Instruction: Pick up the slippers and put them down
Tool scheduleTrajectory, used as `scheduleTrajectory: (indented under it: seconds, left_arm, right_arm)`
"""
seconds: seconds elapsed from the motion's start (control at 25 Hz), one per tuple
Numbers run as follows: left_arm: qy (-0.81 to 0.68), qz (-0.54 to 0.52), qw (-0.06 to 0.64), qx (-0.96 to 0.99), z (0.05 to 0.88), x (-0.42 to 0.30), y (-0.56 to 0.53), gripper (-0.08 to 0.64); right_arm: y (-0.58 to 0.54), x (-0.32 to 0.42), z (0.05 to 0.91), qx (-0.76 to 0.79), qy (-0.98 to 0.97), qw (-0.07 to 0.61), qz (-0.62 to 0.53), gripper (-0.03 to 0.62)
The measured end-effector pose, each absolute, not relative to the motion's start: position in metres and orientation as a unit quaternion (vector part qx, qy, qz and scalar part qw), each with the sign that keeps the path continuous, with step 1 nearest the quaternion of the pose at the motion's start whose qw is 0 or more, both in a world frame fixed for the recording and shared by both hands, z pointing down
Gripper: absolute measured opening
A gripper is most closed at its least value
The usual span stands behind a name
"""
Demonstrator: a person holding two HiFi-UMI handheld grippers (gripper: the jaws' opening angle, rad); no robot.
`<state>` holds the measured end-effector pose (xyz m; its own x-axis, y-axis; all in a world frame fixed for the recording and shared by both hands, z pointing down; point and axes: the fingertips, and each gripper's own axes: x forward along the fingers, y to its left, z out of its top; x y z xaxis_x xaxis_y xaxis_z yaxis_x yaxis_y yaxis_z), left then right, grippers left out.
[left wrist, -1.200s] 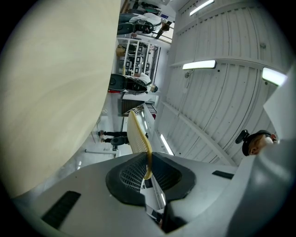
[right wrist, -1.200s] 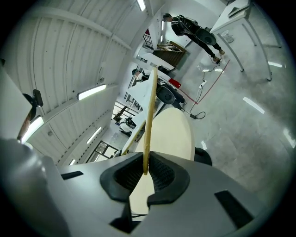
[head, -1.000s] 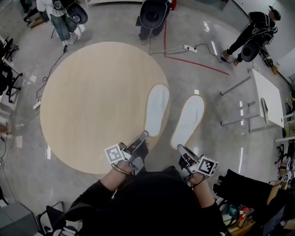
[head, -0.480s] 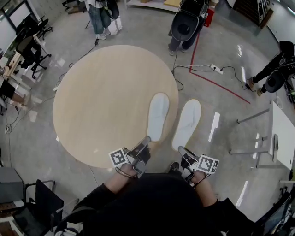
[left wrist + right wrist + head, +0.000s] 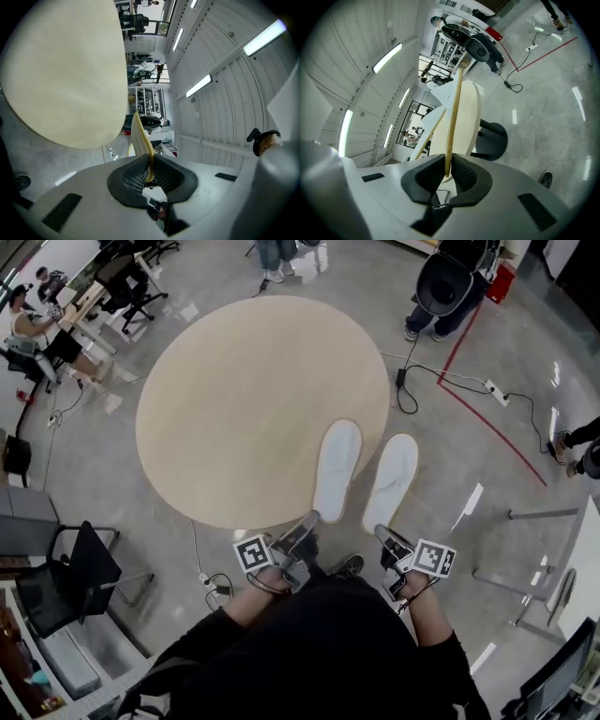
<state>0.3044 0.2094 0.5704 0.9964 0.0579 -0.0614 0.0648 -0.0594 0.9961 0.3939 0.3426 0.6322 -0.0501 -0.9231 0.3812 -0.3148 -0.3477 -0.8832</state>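
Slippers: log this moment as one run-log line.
left gripper: shut on left slipper heel | right gripper: shut on right slipper heel | left slipper: over round table edge | right slipper: over floor

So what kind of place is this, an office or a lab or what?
Probably an open-plan lab or office workspace: a polished concrete floor with a red tape line and a trailing power strip, a round wooden table, and office chairs around the edges.

Bright, even light falls from ceiling strip lamps (image 5: 204,85); glare streaks the glossy floor (image 5: 473,498) below me; fisheye bends my views' edges.
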Motion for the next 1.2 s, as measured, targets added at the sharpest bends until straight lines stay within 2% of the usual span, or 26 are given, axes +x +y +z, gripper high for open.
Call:
scheduleTrajectory:
  seconds: [0.4,0.8,1.2]
  left_arm:
    - [-0.025,-0.02,0.686,0.727,0.601,0.266,0.171,0.047]
    - [-0.012,-0.024,0.715,0.698,0.634,0.292,0.144,0.048]
    - [-0.13,0.004,0.703,0.699,0.676,0.299,0.129,0.046]
  right_arm:
    - [0.296,0.383,0.665,-0.596,0.518,0.246,-0.563,0.043]
    - [0.249,0.395,0.669,-0.593,0.523,0.17,-0.588,0.043]
    - [0.209,0.432,0.703,-0.536,0.551,0.108,-0.63,0.043]
